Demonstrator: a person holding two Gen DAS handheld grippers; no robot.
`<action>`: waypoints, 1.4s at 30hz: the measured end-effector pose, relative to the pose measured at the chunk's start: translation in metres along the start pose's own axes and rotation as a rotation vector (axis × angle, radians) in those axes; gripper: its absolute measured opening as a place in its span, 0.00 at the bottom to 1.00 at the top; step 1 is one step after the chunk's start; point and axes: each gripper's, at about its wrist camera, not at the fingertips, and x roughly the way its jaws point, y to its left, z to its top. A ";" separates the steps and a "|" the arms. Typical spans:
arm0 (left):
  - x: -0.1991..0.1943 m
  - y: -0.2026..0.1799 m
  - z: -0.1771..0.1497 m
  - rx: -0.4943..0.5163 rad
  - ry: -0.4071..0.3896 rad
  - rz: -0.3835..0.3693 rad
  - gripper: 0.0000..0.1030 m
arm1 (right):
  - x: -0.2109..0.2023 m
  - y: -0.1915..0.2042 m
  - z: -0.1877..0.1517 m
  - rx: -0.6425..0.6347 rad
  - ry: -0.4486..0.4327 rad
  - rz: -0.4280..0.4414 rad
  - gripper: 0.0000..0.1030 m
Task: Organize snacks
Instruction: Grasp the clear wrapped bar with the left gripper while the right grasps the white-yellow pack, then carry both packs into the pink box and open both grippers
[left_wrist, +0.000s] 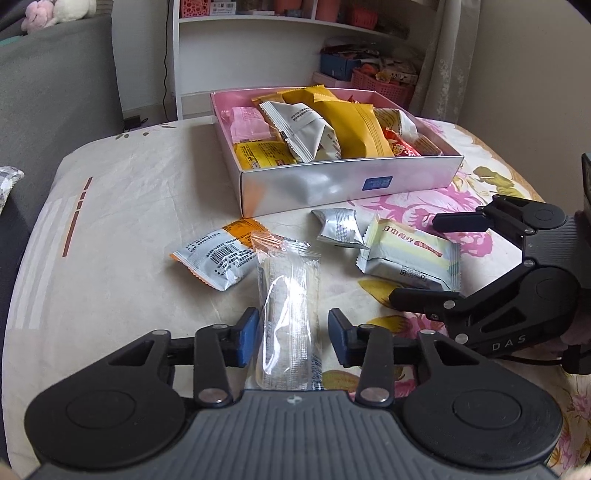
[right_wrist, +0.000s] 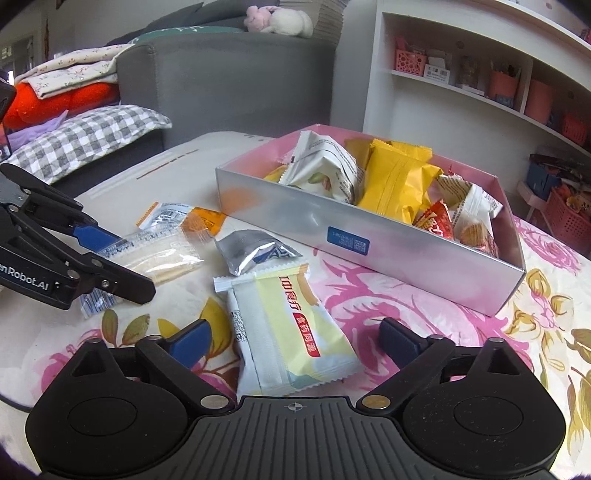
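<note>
The left gripper (left_wrist: 291, 334) is reaching low across the floral tablecloth (left_wrist: 122, 229) at the bottom centre of its view, its blue-padded jaws spread to either side of a long clear-wrapped cracker packet (left_wrist: 288, 314) without pressing it. The right gripper (right_wrist: 293, 338) is hovering wide open over a pale yellow-and-white pillow pack (right_wrist: 288, 332), a crumpled silver foil sachet (right_wrist: 251, 251) lying just beyond. In the upper middle, the shallow silver, pink-lined cardboard box (left_wrist: 332, 188) is sitting heaped with glossy crimped snack bags, among them a mustard-yellow pouch (left_wrist: 354, 129) and a white printed one (left_wrist: 299, 129).
</note>
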 end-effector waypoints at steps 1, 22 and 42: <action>0.000 0.000 0.000 -0.001 0.000 0.000 0.30 | 0.000 0.001 0.001 -0.006 -0.003 0.003 0.88; -0.012 -0.005 0.009 -0.069 0.024 -0.038 0.18 | -0.021 -0.012 0.017 0.058 -0.040 0.028 0.45; -0.030 -0.001 0.039 -0.183 -0.094 -0.060 0.17 | -0.051 -0.052 0.045 0.253 -0.160 -0.038 0.45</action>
